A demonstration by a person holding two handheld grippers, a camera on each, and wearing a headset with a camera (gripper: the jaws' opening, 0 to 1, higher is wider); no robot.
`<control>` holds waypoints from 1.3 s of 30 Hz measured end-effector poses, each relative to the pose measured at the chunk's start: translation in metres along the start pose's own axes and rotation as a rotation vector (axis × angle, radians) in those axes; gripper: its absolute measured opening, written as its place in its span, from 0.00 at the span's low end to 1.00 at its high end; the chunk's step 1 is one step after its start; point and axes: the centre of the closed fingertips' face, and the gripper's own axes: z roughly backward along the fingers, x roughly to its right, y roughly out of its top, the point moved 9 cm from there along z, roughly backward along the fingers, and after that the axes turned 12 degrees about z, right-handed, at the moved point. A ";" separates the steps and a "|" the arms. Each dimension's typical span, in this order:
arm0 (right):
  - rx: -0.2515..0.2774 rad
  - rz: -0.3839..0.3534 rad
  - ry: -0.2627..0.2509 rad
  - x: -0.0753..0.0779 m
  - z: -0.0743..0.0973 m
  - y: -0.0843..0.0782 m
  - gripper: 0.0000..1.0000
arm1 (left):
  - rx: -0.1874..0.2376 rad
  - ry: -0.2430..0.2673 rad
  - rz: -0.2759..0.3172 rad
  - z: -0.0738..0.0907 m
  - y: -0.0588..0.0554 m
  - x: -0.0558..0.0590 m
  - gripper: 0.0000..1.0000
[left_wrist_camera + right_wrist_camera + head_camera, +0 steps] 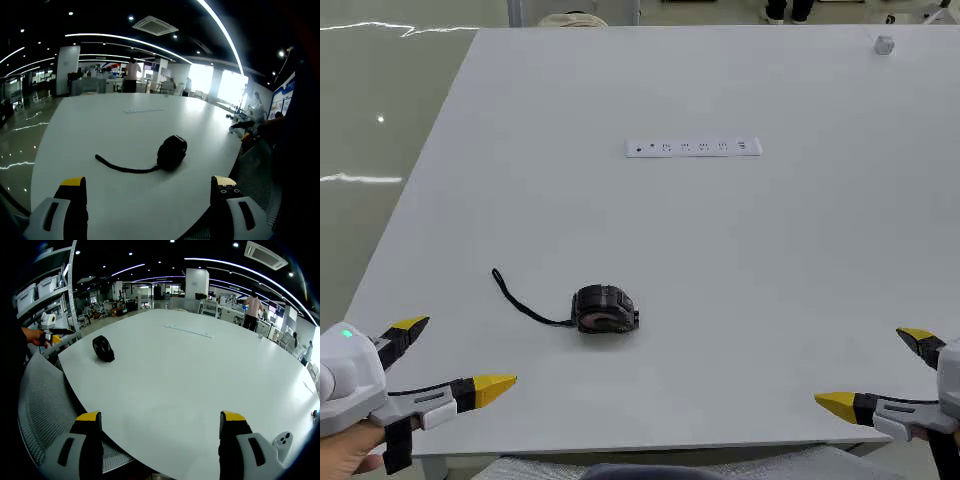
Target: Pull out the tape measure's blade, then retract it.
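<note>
We hold the left tongs and right tongs low over the near edge of the white table. They are well apart, both with yellow-tipped jaws spread wide and gripping nothing. A hand shows under the left pair. Just beyond, nearer the left tongs, the black tape measure lies on the table, its strap trailing left. We cannot read its label. Farther off lies a white power strip, its markings too small to read, then a small grey thing near the far corner. Beyond are a glossy floor and an open office under ceiling strip lights.
</note>
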 end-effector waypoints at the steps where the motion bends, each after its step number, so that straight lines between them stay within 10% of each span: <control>1: -0.002 0.003 0.004 0.000 0.000 0.000 1.00 | 0.001 0.000 0.001 0.000 0.000 0.000 1.00; 39: -0.012 0.062 0.053 0.027 -0.011 0.016 1.00 | -0.023 -0.033 -0.032 -0.005 0.006 0.005 1.00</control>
